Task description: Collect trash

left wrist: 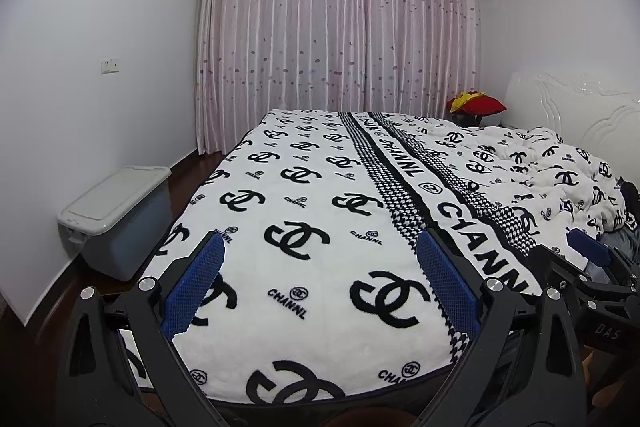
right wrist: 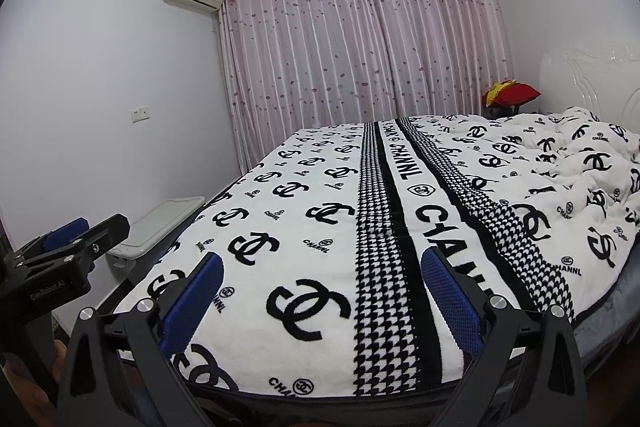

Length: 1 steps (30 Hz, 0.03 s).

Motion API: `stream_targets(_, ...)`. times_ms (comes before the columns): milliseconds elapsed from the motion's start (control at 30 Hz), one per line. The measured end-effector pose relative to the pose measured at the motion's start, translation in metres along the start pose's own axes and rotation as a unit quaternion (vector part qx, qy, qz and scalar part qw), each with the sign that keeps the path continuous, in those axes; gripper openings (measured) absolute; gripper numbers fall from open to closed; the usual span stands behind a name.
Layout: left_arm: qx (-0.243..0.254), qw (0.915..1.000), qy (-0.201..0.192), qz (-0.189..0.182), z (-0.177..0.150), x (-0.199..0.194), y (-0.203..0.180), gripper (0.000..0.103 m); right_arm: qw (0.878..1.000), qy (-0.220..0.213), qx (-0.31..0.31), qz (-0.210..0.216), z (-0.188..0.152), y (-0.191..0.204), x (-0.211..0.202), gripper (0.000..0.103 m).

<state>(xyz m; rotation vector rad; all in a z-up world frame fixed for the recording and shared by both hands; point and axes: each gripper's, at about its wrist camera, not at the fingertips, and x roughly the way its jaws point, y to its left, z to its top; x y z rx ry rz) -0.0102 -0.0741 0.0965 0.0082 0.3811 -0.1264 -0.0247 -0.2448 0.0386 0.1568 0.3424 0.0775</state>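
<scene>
My left gripper (left wrist: pixel 320 239) is open over the foot of a bed, its blue pads wide apart with nothing between them. My right gripper (right wrist: pixel 322 257) is also open and empty, a little further right over the same end. Each shows in the other's view: the right gripper (left wrist: pixel 588 255) at the right edge, the left gripper (right wrist: pixel 72 239) at the left edge. The bed carries a white blanket (left wrist: pixel 320 187) (right wrist: pixel 320 207) with black logos and a houndstooth stripe. No loose trash shows on it in either view.
A grey lidded storage bin (left wrist: pixel 116 215) (right wrist: pixel 160 227) stands on the dark floor left of the bed. A crumpled quilt (left wrist: pixel 560 179) (right wrist: pixel 580 155) lies by the white headboard (left wrist: pixel 580 99). A red and yellow cushion (left wrist: pixel 476 103) (right wrist: pixel 512 93) sits beyond, before pink curtains (left wrist: pixel 340 27).
</scene>
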Motion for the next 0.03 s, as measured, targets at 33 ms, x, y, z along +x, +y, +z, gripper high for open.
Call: stream_targets(33, 0.0, 1.0, 0.0, 0.001, -0.0001, -0.0003, -0.0001, 0.094, 1.0, 0.0, 0.0, 0.0, -0.0001, -0.0001, 0.0, 0.098)
